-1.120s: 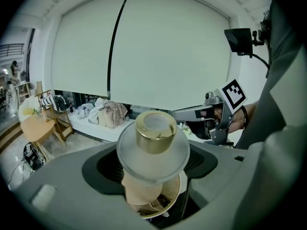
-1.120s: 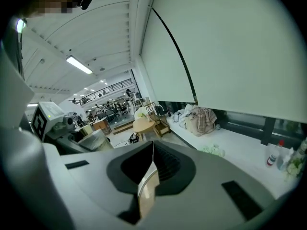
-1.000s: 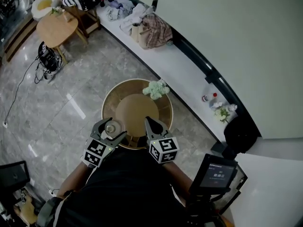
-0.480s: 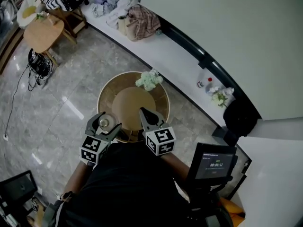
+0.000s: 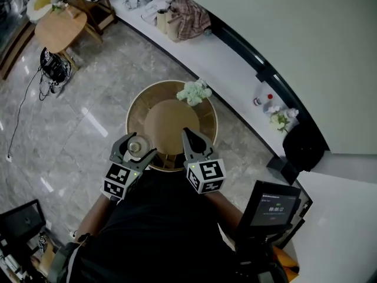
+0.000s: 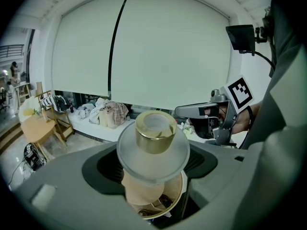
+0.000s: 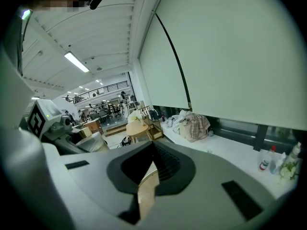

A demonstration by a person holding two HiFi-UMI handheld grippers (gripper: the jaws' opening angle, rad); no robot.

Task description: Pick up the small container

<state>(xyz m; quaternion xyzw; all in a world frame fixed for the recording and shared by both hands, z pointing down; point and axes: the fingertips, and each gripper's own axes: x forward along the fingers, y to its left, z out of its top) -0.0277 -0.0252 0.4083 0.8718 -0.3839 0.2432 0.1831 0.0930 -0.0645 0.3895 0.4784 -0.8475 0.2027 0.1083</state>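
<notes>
Only the camera had swung: the left gripper (image 5: pixel 136 152) still clamped the upright container (image 6: pixel 154 134), right gripper (image 5: pixel 188 135) shut, empty.

One small container (image 6: pixel 153 137), two tools (image 5: pixel 136 147) (image 5: pixel 189 137), one round table (image 5: pixel 168 122), one bouquet (image 5: pixel 194 92)

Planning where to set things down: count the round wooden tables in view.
2. One large table, bearing pale flowers, at the head view's centre; a smaller table at its upper left.
</notes>
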